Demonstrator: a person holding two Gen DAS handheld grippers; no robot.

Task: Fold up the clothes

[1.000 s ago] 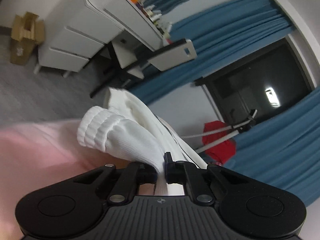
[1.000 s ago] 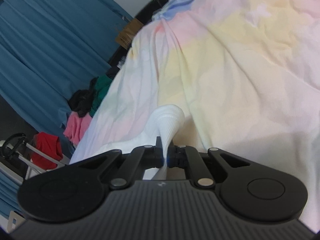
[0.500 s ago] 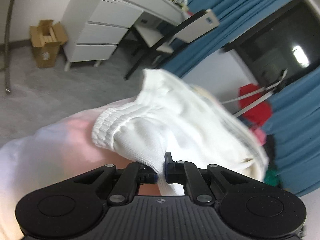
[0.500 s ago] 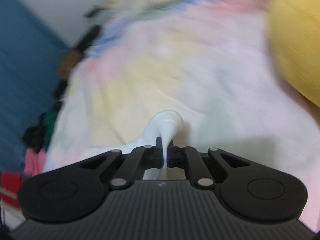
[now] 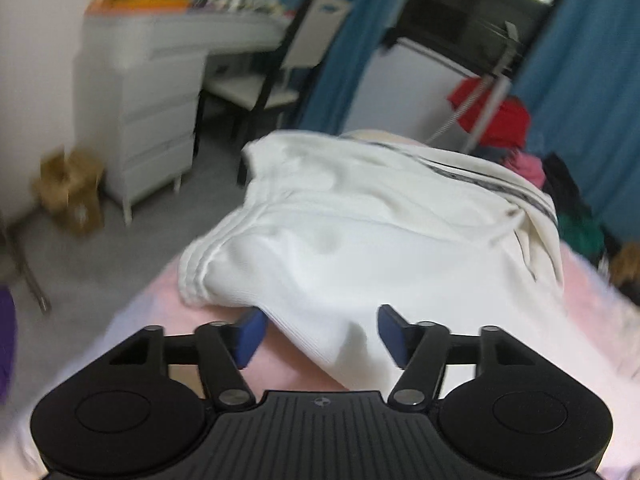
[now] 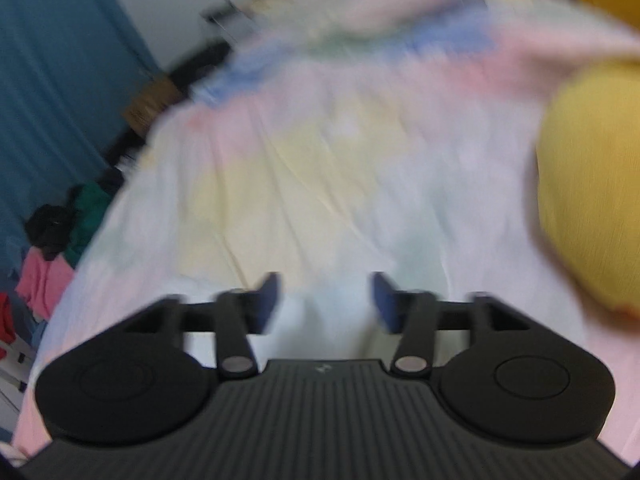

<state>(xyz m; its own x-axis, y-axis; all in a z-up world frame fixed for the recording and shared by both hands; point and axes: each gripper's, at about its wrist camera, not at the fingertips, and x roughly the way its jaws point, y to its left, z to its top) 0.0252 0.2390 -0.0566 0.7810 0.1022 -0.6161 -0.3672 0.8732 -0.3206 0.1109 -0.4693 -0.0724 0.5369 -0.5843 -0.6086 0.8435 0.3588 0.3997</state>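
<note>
Where it lies rumpled, white garment [image 5: 360, 240], dark-striped

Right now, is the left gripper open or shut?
Open: the left gripper has its blue pads spread apart, the white garment lying loose between them.

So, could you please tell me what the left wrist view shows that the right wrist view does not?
Only the left wrist view shows the white garment lying on the bed, with a white drawer unit, a chair and a dark window behind it. Only the right wrist view shows a yellow item at the right edge and the bedspread's yellow and blue patches. Both show pastel bedding, blue curtains, and a gripper with jaws open: left gripper, right gripper.
</note>
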